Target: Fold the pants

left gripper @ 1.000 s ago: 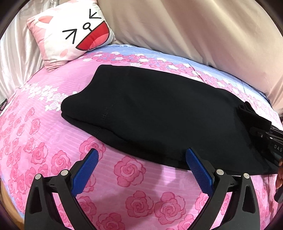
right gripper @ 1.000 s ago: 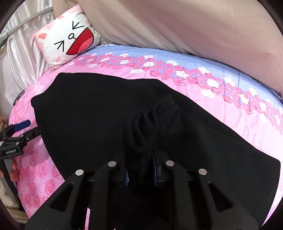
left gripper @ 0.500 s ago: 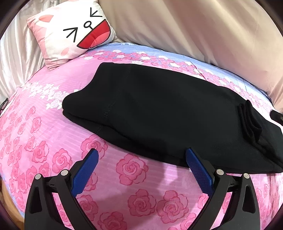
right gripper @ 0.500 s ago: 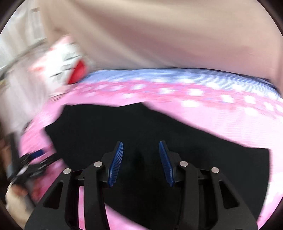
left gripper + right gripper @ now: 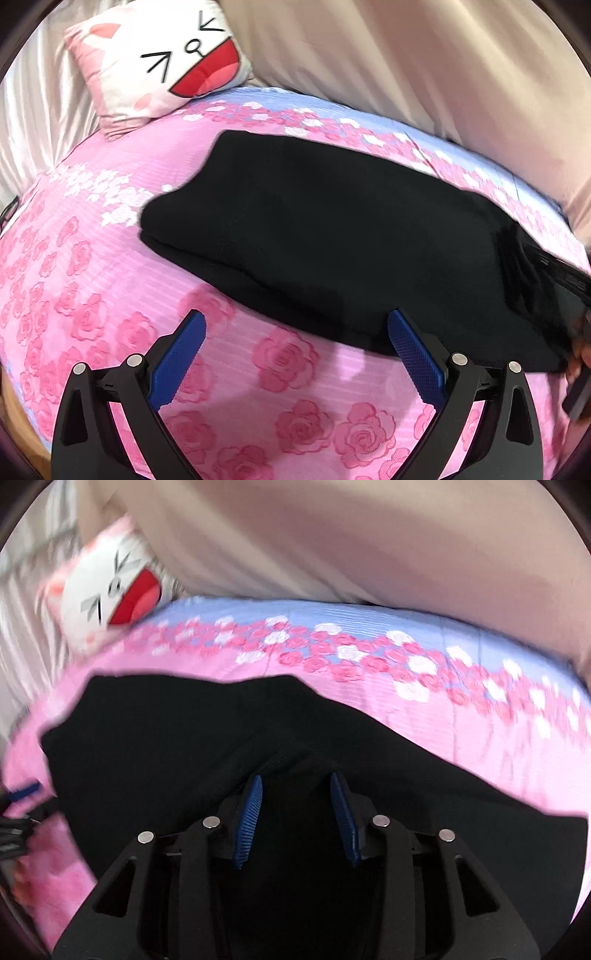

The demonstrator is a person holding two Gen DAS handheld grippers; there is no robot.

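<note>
Pants: black pants [image 5: 332, 236] lie folded lengthwise on the bed [image 5: 92, 258], directly ahead of both grippers.
Left gripper [image 5: 295, 354]: jaws wide apart, empty, hovering at the near edge, seemingly poised for a grip.
Right gripper [image 5: 295, 812]: jaws parted over the fabric, gripping nothing, likely lining up a pinch.
Pillow [image 5: 166, 59]: far left, out of the way.

A cartoon-face pillow [image 5: 162, 62] sits far ahead-left on the rose-print bedsheet [image 5: 92, 280], against a beige curtain [image 5: 424, 62].
</note>
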